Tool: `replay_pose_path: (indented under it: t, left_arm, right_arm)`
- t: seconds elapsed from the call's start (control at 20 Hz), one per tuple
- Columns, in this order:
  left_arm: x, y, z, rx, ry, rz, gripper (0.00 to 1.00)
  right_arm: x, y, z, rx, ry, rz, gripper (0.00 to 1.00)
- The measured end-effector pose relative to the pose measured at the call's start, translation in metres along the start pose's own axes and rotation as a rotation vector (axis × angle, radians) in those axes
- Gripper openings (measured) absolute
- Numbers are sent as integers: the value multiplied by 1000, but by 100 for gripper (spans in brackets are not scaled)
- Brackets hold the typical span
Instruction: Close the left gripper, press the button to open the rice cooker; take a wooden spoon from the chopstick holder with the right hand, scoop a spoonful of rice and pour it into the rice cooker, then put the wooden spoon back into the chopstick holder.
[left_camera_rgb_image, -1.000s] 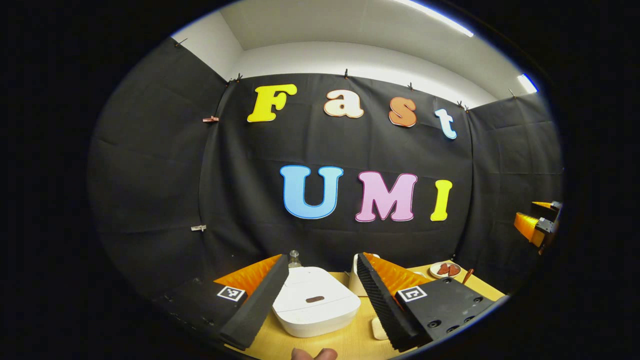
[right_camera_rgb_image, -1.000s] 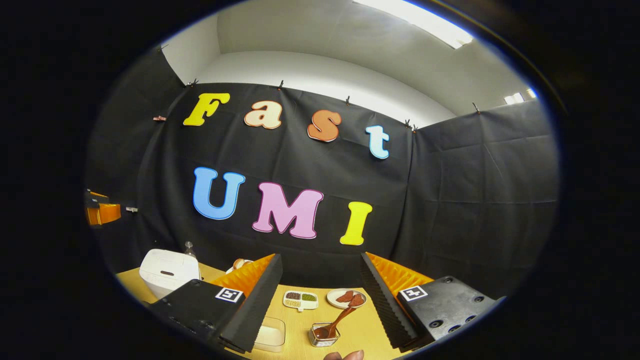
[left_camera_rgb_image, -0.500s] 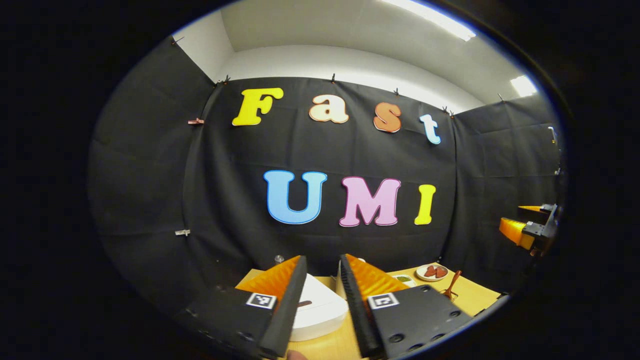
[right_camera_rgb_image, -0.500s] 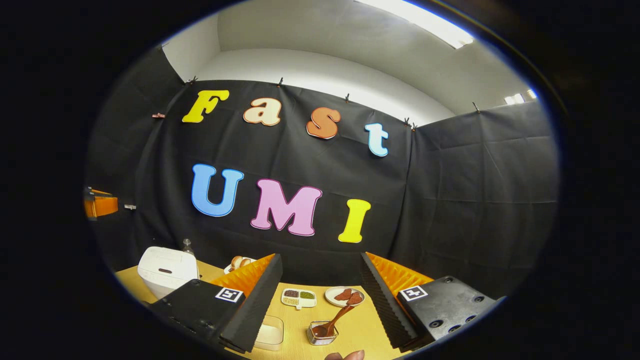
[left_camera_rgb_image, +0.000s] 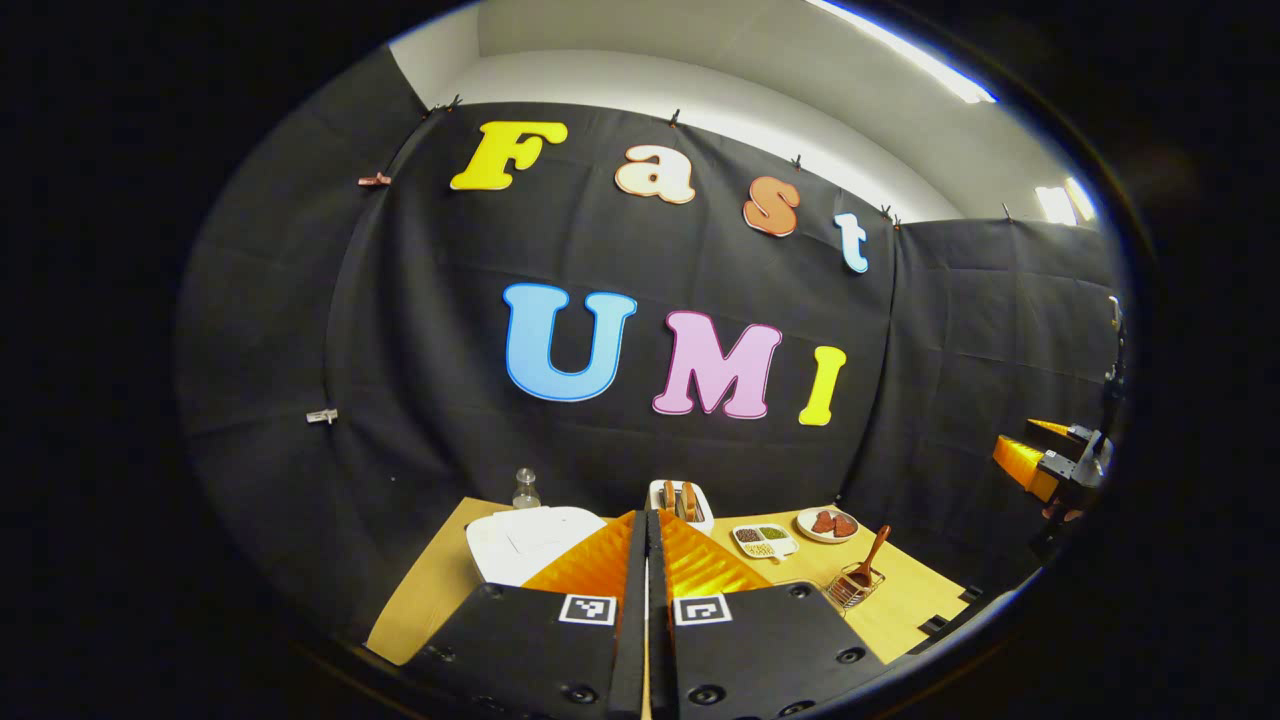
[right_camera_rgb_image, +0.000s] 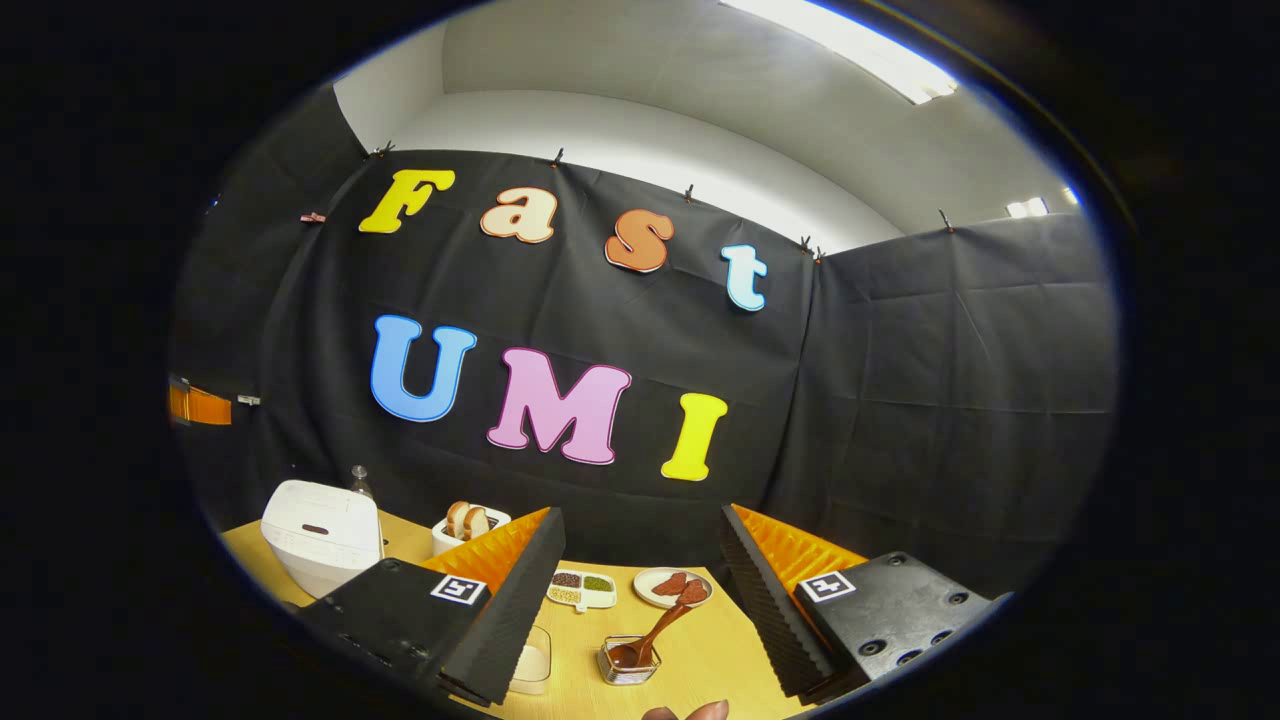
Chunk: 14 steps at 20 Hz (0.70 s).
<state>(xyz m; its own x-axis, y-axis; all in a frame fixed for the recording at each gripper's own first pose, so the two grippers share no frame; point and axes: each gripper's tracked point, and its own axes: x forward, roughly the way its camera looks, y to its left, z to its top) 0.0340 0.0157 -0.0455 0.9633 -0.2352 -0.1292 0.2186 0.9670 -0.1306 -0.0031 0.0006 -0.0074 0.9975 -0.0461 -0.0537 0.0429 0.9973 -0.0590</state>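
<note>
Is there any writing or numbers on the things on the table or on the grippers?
None can be read.
left gripper: square black-and-white pattern tags, not words.
right gripper: the same kind of tags.
rice cooker: one small dark mark, too small to read.

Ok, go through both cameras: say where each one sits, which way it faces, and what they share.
Left gripper view: rides the left gripper, jaws shut, facing the booth's back wall over the closed rice cooker; the right gripper hangs far right.
Right gripper view: rides the right gripper, jaws open, aimed over the wooden spoon in its holder; a fingertip shows.
Shared: rice cooker, spoon, table.
</note>
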Motion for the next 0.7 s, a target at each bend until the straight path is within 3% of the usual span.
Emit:
replay_pose_path:
  t: [0.3,0.5,0.7]
  left_arm:
    - [42,25,-48,43,173,-65,7]
    - [90,47,-84,16,298,-95,7]
    - [133,56,-128,36,473,-150,7]
  right_arm:
    - [3,-6,-5,-6,17,-38,97]
    - [2,-12,-8,-5,32,-60,97]
    - [2,-16,-8,-30,24,-102,97]
